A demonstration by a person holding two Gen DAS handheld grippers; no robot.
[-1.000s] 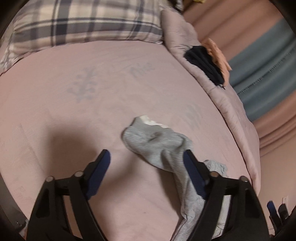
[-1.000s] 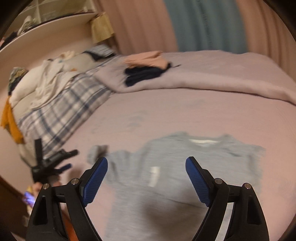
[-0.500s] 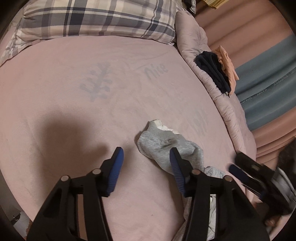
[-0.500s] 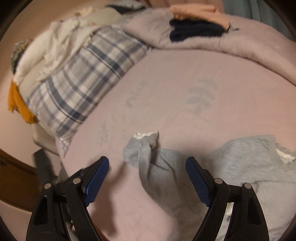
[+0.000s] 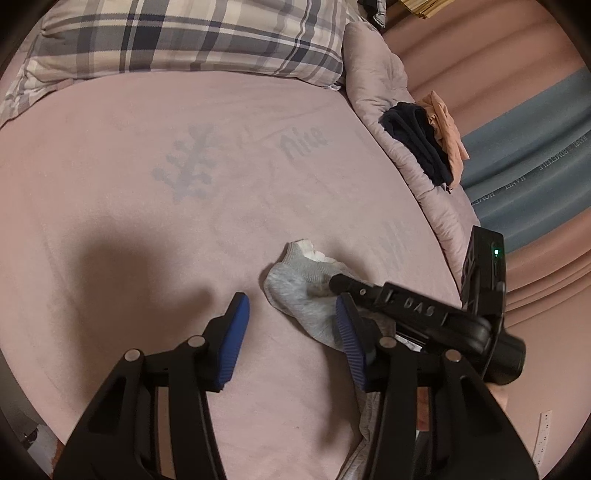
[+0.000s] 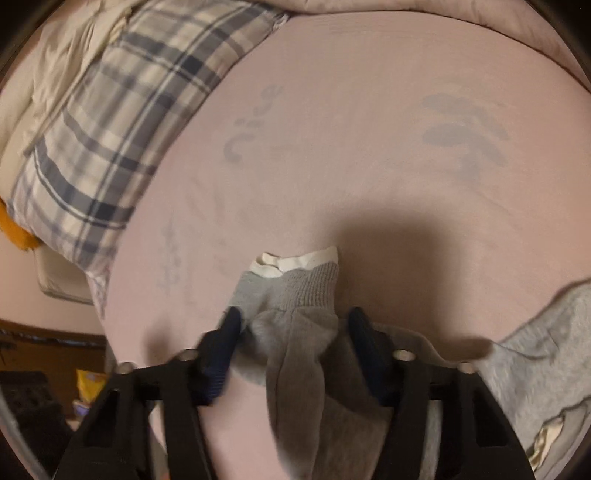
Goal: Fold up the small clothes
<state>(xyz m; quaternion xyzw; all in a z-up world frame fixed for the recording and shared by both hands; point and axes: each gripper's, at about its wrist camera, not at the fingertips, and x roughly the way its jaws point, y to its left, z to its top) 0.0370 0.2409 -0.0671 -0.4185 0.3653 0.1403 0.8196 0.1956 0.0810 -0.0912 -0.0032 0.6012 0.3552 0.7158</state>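
Note:
A small grey garment [image 5: 303,295] with a ribbed cuff and white trim lies bunched on the pink bed sheet [image 5: 147,192]. My left gripper [image 5: 291,332] is open and empty just above the sheet, its right finger next to the cloth. My right gripper [image 6: 291,343] is lowered over the sleeve [image 6: 295,295], jaws open on either side of it, partly narrowed. It also shows in the left wrist view [image 5: 334,282], tip on the cloth. The rest of the grey garment [image 6: 546,354] trails to the right.
A plaid pillow [image 5: 184,33] lies at the head of the bed. A rolled pink duvet [image 5: 406,147] runs along the far side, with a dark folded garment [image 5: 417,136] and a peach one [image 5: 447,129] on it. Curtains [image 5: 535,155] hang beyond.
My right gripper has come down onto the grey sleeve and its jaws have narrowed around it. My left gripper has narrowed a little and shifted slightly left of the cloth.

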